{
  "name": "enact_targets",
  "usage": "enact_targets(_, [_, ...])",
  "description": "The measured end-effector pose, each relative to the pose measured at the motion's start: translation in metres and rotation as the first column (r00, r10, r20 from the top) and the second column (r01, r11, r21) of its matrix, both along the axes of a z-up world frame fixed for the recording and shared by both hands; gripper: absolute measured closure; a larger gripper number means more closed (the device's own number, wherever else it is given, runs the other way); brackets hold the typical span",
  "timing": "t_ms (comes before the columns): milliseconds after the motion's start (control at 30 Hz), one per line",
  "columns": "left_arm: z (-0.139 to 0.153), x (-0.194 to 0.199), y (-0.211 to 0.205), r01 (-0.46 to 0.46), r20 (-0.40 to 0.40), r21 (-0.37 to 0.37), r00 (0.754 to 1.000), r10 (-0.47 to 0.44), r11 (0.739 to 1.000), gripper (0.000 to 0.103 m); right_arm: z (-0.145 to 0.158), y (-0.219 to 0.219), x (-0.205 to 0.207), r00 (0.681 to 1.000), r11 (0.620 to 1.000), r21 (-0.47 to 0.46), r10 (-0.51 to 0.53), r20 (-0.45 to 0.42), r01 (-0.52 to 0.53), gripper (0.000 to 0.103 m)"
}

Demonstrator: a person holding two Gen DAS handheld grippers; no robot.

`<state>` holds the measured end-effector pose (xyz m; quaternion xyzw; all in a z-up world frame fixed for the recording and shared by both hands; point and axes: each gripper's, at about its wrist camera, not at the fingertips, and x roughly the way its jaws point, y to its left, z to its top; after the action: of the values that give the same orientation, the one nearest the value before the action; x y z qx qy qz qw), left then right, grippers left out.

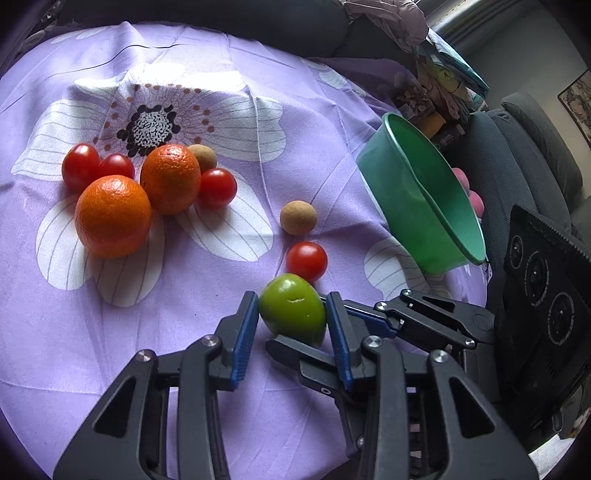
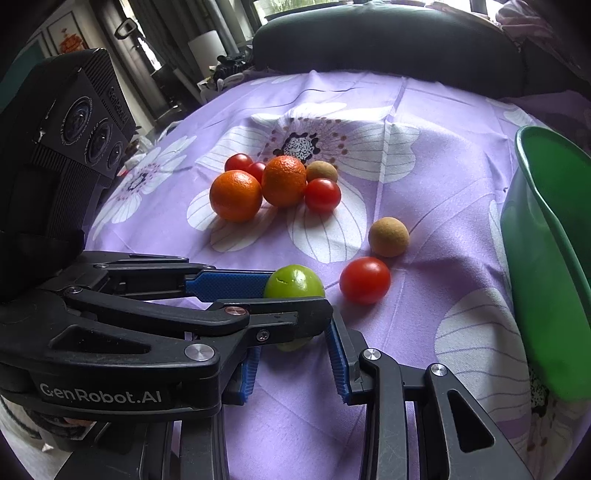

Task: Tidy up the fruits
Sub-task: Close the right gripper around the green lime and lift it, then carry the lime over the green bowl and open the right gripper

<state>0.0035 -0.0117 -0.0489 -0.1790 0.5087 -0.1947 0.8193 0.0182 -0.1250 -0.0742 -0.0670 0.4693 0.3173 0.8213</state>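
Between your left gripper's (image 1: 291,317) blue pads sat the green fruit (image 1: 292,312), clamped for lifting; your right gripper (image 2: 295,363) hung spread apart just behind it, holding nothing; the green bowl (image 1: 424,199) waited nearby, tilted to receive it.

window (image 2: 295,5): daylight | dark sofa back (image 2: 388,40) | framed picture (image 2: 68,38) on wall

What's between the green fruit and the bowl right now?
The right gripper: it reaches in from the bowl's side, its fingers right beside the green fruit that the left gripper holds. A tomato lies just beyond the fruit, slightly off the line. Otherwise bare cloth.
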Motion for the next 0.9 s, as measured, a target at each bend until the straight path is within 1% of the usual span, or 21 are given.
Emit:
enact_targets(133, [0.015,0.002,-0.011,0.025,0.044,0.019,0.999,-0.026,1.0,0.066,0.012,-0.008,-0.004,0.999,0.999,0.02,-0.026,0.036,0.025,0.068])
enact_targets(300, [0.04,0.013,-0.037,0.083,0.116,0.035,0.989,-0.086,0.996,0.067,0.035,-0.029,-0.005,0.99,0.996,0.052,-0.084,0.111,0.078,0.067])
enact_targets(433, [0.058,0.025,-0.066,0.144,0.18,0.049,0.972,-0.151,0.988,0.067,0.057,-0.054,-0.002,0.974,0.987,0.081,-0.152,0.167,0.14,0.067])
enact_targets(600, [0.071,0.041,-0.103,0.223,0.237,0.073,0.943,-0.234,0.972,0.067,0.077,-0.085,0.002,0.943,0.969,0.103,-0.241,0.227,0.223,0.067])
enact_targets(733, [0.067,0.055,-0.124,0.266,0.228,0.074,0.934,-0.276,0.961,0.067,0.079,-0.101,0.008,0.924,0.954,0.108,-0.297,0.24,0.279,0.067])
enact_targets(900, [0.053,0.067,-0.139,0.283,0.174,0.08,0.94,-0.292,0.956,0.066,0.068,-0.117,0.02,0.917,0.94,0.09,-0.342,0.205,0.33,0.067])
